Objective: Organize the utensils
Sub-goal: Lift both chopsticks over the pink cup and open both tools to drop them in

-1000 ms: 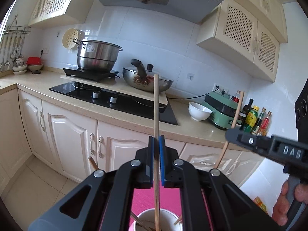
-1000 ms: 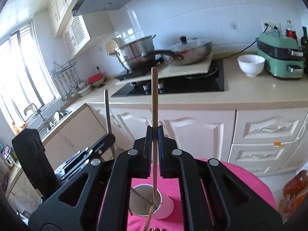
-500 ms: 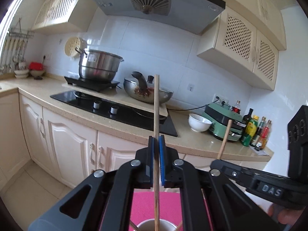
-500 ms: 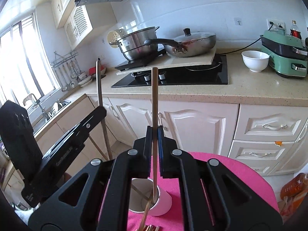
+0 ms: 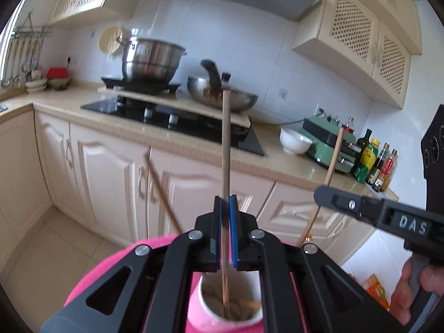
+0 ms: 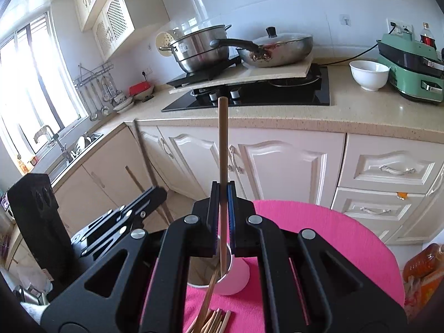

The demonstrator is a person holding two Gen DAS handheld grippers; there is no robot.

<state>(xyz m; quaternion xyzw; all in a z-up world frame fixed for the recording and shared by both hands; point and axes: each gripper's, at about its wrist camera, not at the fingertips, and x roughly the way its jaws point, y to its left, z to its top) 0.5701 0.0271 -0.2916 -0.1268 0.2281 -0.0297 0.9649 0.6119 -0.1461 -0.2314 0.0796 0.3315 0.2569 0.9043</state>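
Your left tongs are clamped on one chopstick, held upright, its lower end already inside the white cup directly beneath. Your right tongs grip a second chopstick the same way, its tip at the cup's rim. Both long axes run straight down into the mouth, so I judge the coming move is simply to let go; neither hand is clearly nearer. Loose chopsticks lie on the pink tabletop just before the cup. Beyond are cream cabinets, then the stove with pot and pan.
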